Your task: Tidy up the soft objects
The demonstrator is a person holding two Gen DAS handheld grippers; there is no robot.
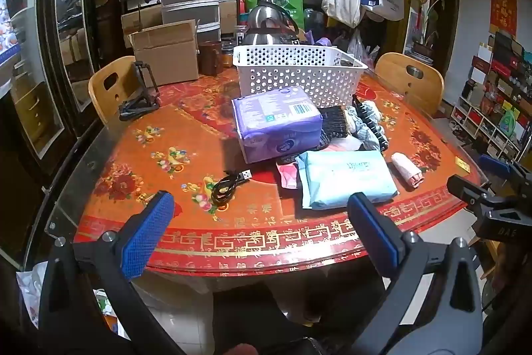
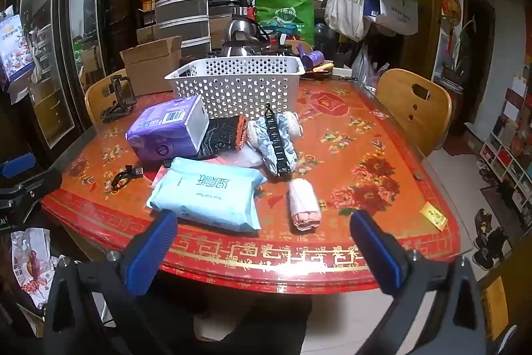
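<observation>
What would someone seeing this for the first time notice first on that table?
Probably the bright red floral table itself, with a white perforated basket standing toward its far side. In front of the basket lies a heap of soft things: a purple pack, a light blue wipes pack nearer the edge, and a small pink roll to its right.
</observation>
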